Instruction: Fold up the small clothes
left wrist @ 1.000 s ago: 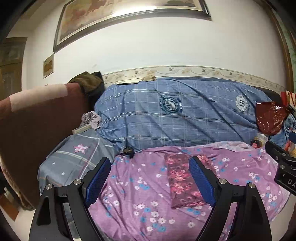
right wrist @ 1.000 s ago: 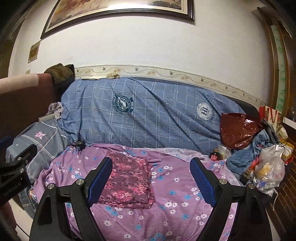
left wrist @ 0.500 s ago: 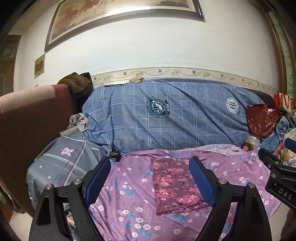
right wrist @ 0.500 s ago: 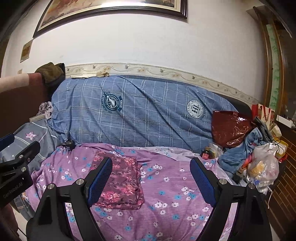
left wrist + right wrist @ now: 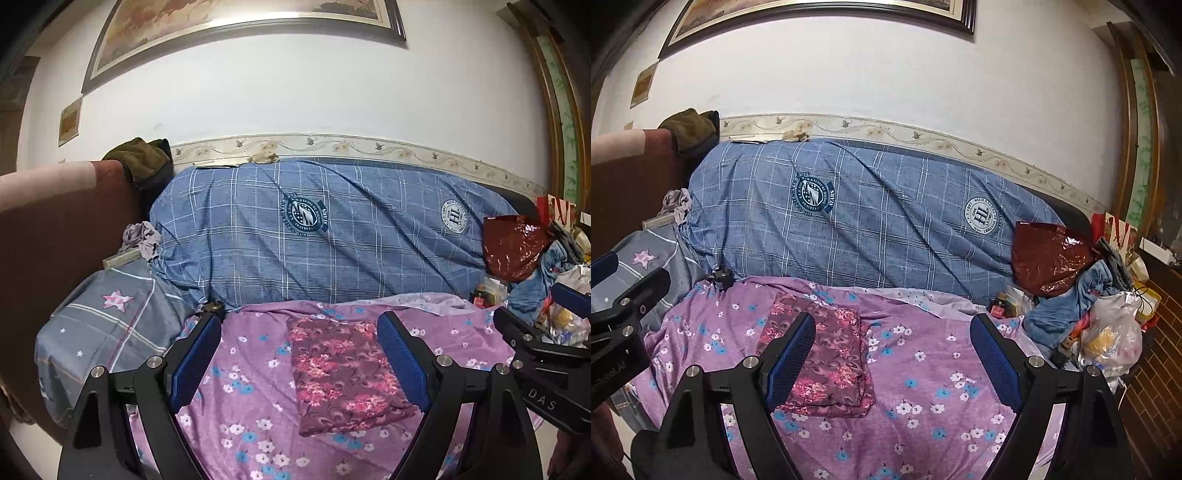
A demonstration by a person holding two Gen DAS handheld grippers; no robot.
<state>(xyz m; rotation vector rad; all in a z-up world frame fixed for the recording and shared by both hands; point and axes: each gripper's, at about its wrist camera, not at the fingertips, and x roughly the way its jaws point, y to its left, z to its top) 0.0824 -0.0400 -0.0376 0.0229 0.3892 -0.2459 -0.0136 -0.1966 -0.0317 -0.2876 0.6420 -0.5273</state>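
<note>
Maroon folded garment point(image 5: 345, 373) unobstructed left view; right gripper point(image 5: 894, 354) partly covers.

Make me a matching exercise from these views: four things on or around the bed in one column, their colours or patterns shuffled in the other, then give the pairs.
Things
1. folded garment
2. bedspread
3. big cover along the wall
4. shiny bag

Looks
A. blue with a white check and round crests
B. dark red, glossy
C. maroon with pink flowers
D. purple with small white and blue flowers

Pairs: 1-C, 2-D, 3-A, 4-B
</note>
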